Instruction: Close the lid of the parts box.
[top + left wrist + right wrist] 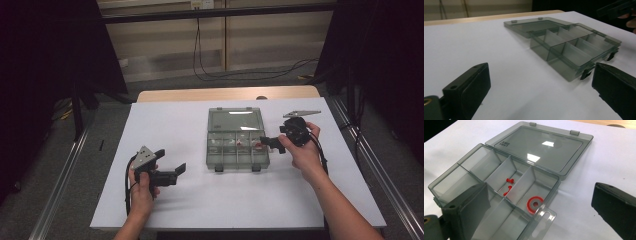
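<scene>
The right gripper, jaws apart and holding nothing, hovers at the right edge of the open compartment box, one jaw over the box's near-right compartments and the other beyond its right wall. The left gripper, jaws also wide apart and empty, is held well to the left of the box, pointing toward it.

The smoky-clear box sits on the white table, its lid folded flat behind it. In the right gripper view, a red ring with a pale centre, possibly a roll of tape, lies in the end compartment nearest the hang-tab. Red push pins lie in the compartment beside it. The other compartments look empty.

The right hand grips its tool from the right of the box, forearm angled in from the lower right. The left hand holds its tool low, left of the box.
</scene>
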Tool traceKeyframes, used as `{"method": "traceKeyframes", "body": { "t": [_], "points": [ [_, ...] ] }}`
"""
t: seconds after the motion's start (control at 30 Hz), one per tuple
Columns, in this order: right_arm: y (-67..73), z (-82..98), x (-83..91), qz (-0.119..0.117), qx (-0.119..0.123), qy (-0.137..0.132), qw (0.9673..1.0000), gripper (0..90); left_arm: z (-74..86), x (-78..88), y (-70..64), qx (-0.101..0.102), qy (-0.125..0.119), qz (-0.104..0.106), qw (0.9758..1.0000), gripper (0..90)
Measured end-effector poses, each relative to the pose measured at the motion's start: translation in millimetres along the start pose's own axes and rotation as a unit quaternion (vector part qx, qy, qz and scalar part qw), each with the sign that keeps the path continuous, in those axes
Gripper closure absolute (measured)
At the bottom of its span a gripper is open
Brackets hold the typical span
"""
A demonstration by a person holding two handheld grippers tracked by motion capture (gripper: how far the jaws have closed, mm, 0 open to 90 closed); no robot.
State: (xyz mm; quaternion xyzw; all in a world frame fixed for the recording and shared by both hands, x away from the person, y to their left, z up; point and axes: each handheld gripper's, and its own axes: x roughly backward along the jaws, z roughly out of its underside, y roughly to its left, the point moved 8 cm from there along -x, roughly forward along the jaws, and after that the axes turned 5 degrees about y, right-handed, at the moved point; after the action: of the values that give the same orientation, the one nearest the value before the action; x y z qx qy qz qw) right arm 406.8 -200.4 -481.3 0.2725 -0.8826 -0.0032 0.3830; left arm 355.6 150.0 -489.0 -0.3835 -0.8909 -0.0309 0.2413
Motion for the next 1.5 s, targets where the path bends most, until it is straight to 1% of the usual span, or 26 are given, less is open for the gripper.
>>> {"method": "traceKeyframes", "body": {
  "t": [0.07, 0.17, 0.23, 0.37, 0.43, 0.5, 0.53, 0.63, 0.67, 0.7, 0.73, 0.77, 0.8, 0.83, 0.9, 0.93, 0.97, 1.0, 1.03, 1.1, 1.13, 1.27, 1.37, 1.4, 1.47, 1.5],
  "points": [
    [0.5, -0.7, -0.1, -0.001, -0.003, 0.002, 1.0000, 1.1, -3.2, -5.0, -2.5, 0.002, 0.000, 0.012, 0.9999, 1.3],
    [1.1, -2.4, -2.2, -0.003, 0.003, -0.001, 1.0000, 1.1, -9.0, -11.8, -4.0, 0.014, -0.008, 0.018, 0.9997, 1.5],
    [2.2, -3.0, -3.0, -0.003, 0.001, 0.000, 1.0000, 1.2, -11.4, -16.2, -4.2, 0.017, -0.007, 0.016, 0.9997, 1.4],
    [4.3, -4.6, -3.7, -0.003, 0.002, 0.000, 1.0000, 1.2, -14.6, -25.9, -5.8, 0.011, -0.005, 0.009, 0.9999, 1.3],
    [4.5, -5.9, -4.0, -0.003, 0.009, -0.002, 1.0000, 1.2, -15.0, -29.6, -7.8, 0.011, 0.001, 0.015, 0.9998, 1.3],
    [4.9, -6.5, -2.8, -0.001, 0.005, 0.001, 1.0000, 1.2, -15.7, -34.0, -10.0, 0.008, 0.004, 0.022, 0.9997, 0.9],
    [4.3, -7.9, -2.8, -0.002, 0.010, -0.004, 0.9999, 1.2, -15.7, -36.2, -11.4, 0.009, 0.007, 0.025, 0.9996, 0.9],
    [3.5, -8.9, -0.9, 0.000, 0.009, -0.004, 1.0000, 1.2, -18.4, -42.3, -14.9, 0.007, 0.012, 0.026, 0.9996, 0.8],
    [3.1, -9.2, -0.5, 0.000, 0.010, -0.005, 0.9999, 1.3, -20.1, -44.5, -16.5, 0.005, 0.011, 0.032, 0.9994, 0.7],
    [3.1, -9.6, -0.3, 0.000, 0.008, -0.007, 0.9999, 1.3, -21.5, -46.3, -17.5, 0.005, 0.014, 0.029, 0.9995, 0.5],
    [3.2, -9.8, -0.1, 0.000, 0.002, -0.007, 1.0000, 1.3, -23.3, -48.4, -18.7, 0.002, 0.016, 0.032, 0.9994, 0.5],
    [3.0, -9.8, -0.2, 0.000, 0.003, -0.007, 1.0000, 1.3, -25.9, -51.4, -20.5, 0.004, 0.011, 0.035, 0.9993, 0.4],
    [2.9, -9.4, -0.5, -0.001, 0.003, -0.007, 1.0000, 1.3, -27.1, -53.6, -21.5, 0.003, 0.014, 0.037, 0.9992, 0.3],
    [2.5, -9.2, -0.7, 0.001, 0.003, -0.006, 1.0000, 1.3, -28.2, -56.2, -21.6, 0.003, 0.020, 0.034, 0.9992, 0.2],
    [2.1, -9.0, -1.2, 0.001, 0.001, -0.005, 1.0000, 1.3, -30.7, -61.8, -21.7, 0.008, 0.022, 0.037, 0.9991, 0.4],
    [2.1, -9.1, -1.4, 0.001, -0.003, -0.006, 1.0000, 1.3, -32.4, -64.7, -22.4, 0.012, 0.018, 0.042, 0.9989, 0.3],
    [1.8, -9.3, -1.7, 0.001, -0.002, -0.007, 1.0000, 1.3, -33.5, -67.3, -22.7, 0.014, 0.019, 0.043, 0.9988, 0.2],
    [1.8, -9.3, -2.0, -0.001, -0.002, -0.008, 1.0000, 1.3, -34.8, -70.0, -23.0, 0.013, 0.017, 0.047, 0.9987, 0.1],
    [1.5, -9.5, -2.2, -0.002, -0.002, -0.009, 1.0000, 1.3, -35.8, -71.9, -22.6, 0.013, 0.020, 0.042, 0.9988, 0.1],
    [1.5, -9.6, -2.5, -0.002, -0.003, -0.009, 1.0000, 1.3, -38.6, -75.9, -23.3, 0.014, 0.018, 0.053, 0.9983, 0.1],
    [1.4, -9.7, -2.7, -0.001, -0.003, -0.008, 1.0000, 1.2, -39.6, -77.5, -22.7, 0.016, 0.021, 0.047, 0.9985, 0.1],
    [1.1, -10.5, -4.2, -0.004, 0.000, -0.010, 0.9999, 0.9, -44.1, -83.9, -21.3, 0.025, 0.014, 0.051, 0.9983, 0.1],
    [2.4, -10.4, -5.3, -0.008, -0.008, -0.008, 0.9999, 0.5, -45.5, -87.9, -19.6, 0.031, 0.015, 0.054, 0.9979, 0.1],
    [2.4, -10.7, -5.7, -0.008, -0.007, -0.009, 0.9999, 0.4, -46.2, -89.1, -18.8, 0.034, 0.014, 0.051, 0.9980, 0.1],
    [3.0, -11.6, -6.6, -0.011, -0.006, -0.011, 0.9999, 0.2, -46.9, -91.3, -17.7, 0.030, 0.016, 0.053, 0.9980, 0.1],
    [3.3, -11.8, -7.0, -0.011, -0.006, -0.010, 0.9999, 0.1, -47.3, -92.1, -17.1, 0.033, 0.017, 0.051, 0.9980, 0.1]
  ]
}}
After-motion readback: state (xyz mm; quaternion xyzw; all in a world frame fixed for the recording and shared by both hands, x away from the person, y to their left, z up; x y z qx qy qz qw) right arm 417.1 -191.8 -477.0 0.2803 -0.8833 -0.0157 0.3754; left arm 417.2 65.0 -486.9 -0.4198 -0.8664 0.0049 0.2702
